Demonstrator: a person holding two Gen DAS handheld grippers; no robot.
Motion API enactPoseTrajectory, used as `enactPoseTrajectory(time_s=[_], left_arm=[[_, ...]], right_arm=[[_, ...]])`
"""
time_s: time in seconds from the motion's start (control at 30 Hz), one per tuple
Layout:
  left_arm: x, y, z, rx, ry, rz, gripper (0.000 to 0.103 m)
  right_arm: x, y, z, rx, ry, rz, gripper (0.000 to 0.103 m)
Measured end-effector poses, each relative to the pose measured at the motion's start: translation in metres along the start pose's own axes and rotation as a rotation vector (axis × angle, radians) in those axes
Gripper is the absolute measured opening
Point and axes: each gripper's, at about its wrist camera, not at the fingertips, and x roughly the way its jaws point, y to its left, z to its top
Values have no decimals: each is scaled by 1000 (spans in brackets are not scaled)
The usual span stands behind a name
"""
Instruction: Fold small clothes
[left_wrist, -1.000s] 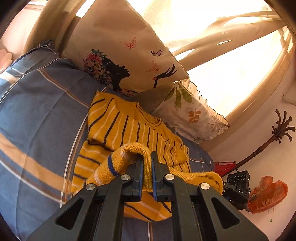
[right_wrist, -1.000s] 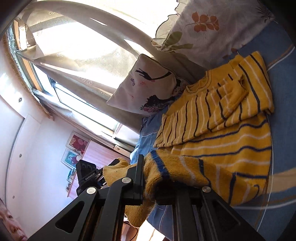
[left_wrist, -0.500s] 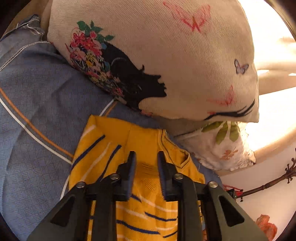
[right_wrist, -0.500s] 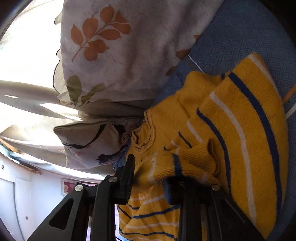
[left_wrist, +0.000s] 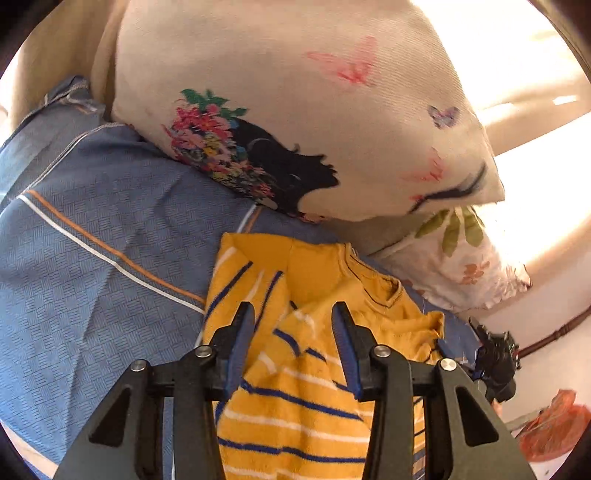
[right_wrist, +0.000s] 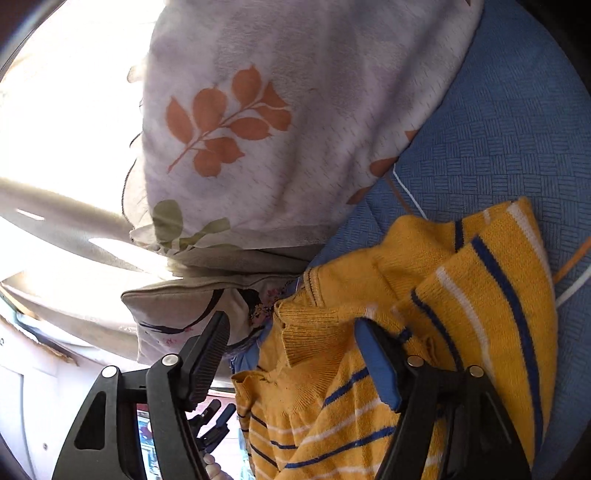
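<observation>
A small yellow knit sweater (left_wrist: 303, 402) with blue and white stripes lies folded on the blue bedspread (left_wrist: 103, 273), its lower half laid up over the collar. My left gripper (left_wrist: 293, 325) hovers at the sweater's top edge; its jaws are opening, and the knit lies loose between the pads. In the right wrist view the same sweater (right_wrist: 491, 295) fills the lower right. There my right gripper (right_wrist: 291, 339) is opening wide over the collar, and neither pad presses on the cloth.
A cream pillow (left_wrist: 332, 110) with a printed silhouette and butterflies leans just beyond the sweater. A white leaf-print pillow (right_wrist: 280, 122) lies beside it. A bright curtained window stands behind both. The other gripper (left_wrist: 495, 354) shows at the bed's right edge.
Both grippers carried the sweater's hem forward toward the pillows, laid it over the collar and opened. A second ago each was shut on the knit.
</observation>
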Motion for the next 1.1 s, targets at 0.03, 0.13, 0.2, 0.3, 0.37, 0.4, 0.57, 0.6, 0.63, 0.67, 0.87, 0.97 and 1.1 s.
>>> enactPoseTrajectory(time_s=[0.03,0.13,0.2,0.3,0.37,0.4,0.57,0.6,0.63,0.67,0.87,0.97,1.1], left_arm=[[-3,-10,-5,39,2,-12,41],[-1,-33,-20,121,27,-68,42],[15,-47,-26,165,68,-97,44],[46,-54,-21,188,95,3,44],[69,-43,-9,145,96,73,44],[78,-36,-3,122,94,111,44],[103,2,18,-7,127,97,26],[102,5,19,-19,128,84,26],[101,8,20,-27,131,74,26],[98,12,20,-36,131,62,26],[44,17,24,-55,73,37,36],[7,22,15,-37,32,61,44],[-28,44,-9,-29,50,63,51]], right_arm=[[-3,7,-6,-34,-8,-12,82],[-12,31,-28,-160,-44,-78,82],[-16,41,-44,-247,-67,-118,82],[4,55,-61,-365,10,-141,81],[28,55,-62,-404,89,-167,81],[40,55,-60,-420,115,-186,81],[84,33,-26,-440,126,-339,75],[86,30,-20,-437,107,-358,73],[88,29,-16,-447,84,-374,73],[90,29,-14,-464,65,-394,73],[69,45,-18,-519,-1,-462,74],[33,54,-22,-515,-29,-417,75],[-14,55,-40,-544,-12,-425,80]])
